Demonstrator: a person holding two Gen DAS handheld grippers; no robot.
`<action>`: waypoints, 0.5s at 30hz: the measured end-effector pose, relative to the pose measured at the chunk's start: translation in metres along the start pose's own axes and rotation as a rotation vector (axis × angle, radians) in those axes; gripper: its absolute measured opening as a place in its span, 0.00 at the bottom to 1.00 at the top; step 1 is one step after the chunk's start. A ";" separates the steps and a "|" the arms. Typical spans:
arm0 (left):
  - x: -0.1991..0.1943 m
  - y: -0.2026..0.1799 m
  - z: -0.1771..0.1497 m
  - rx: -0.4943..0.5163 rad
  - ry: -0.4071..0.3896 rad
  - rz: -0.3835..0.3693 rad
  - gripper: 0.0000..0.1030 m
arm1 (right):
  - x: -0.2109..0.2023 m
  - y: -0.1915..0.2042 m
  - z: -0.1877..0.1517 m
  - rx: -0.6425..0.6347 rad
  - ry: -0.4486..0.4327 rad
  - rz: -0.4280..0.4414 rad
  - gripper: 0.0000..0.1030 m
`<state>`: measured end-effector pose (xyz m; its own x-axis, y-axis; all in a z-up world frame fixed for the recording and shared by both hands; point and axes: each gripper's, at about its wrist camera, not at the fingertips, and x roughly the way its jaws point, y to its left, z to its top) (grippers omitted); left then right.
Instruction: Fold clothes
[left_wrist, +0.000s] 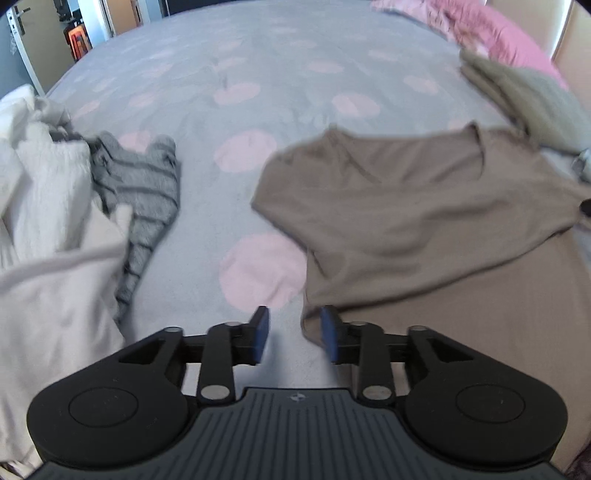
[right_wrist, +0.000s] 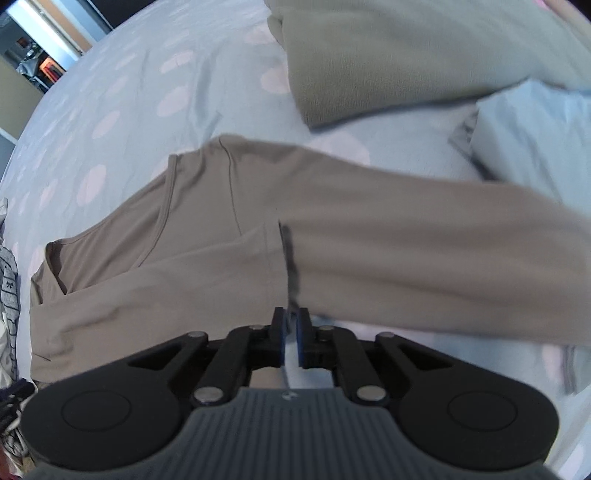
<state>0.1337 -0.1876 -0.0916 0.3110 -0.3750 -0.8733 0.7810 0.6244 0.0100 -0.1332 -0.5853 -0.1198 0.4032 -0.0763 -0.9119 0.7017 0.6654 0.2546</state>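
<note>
A taupe long-sleeved top (left_wrist: 424, 218) lies on the bed, partly folded over itself. My left gripper (left_wrist: 295, 334) is open and empty, just above the sheet at the top's near left corner. In the right wrist view the same top (right_wrist: 184, 266) spreads to the left, neckline up left. My right gripper (right_wrist: 291, 332) is shut on the top's sleeve (right_wrist: 424, 258), which is lifted and stretches off to the right.
The bed sheet (left_wrist: 240, 92) is grey-blue with pink spots. A pile of white and grey striped clothes (left_wrist: 74, 206) lies at left. An olive-grey folded garment (left_wrist: 528, 96) and pink bedding (left_wrist: 491, 29) lie at the far right. A light blue item (right_wrist: 535, 136) lies right.
</note>
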 end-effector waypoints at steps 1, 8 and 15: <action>-0.004 0.003 0.004 -0.011 -0.018 -0.004 0.38 | -0.005 -0.002 0.001 -0.001 -0.013 0.000 0.19; 0.013 0.028 0.027 -0.157 -0.080 -0.001 0.37 | -0.024 -0.014 0.007 0.015 -0.052 0.022 0.23; 0.048 0.048 0.031 -0.261 -0.032 0.019 0.37 | -0.016 -0.018 0.004 0.014 -0.030 0.001 0.23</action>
<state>0.2024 -0.1970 -0.1182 0.3442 -0.3805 -0.8583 0.6101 0.7855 -0.1036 -0.1494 -0.5990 -0.1088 0.4210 -0.0978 -0.9018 0.7092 0.6554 0.2600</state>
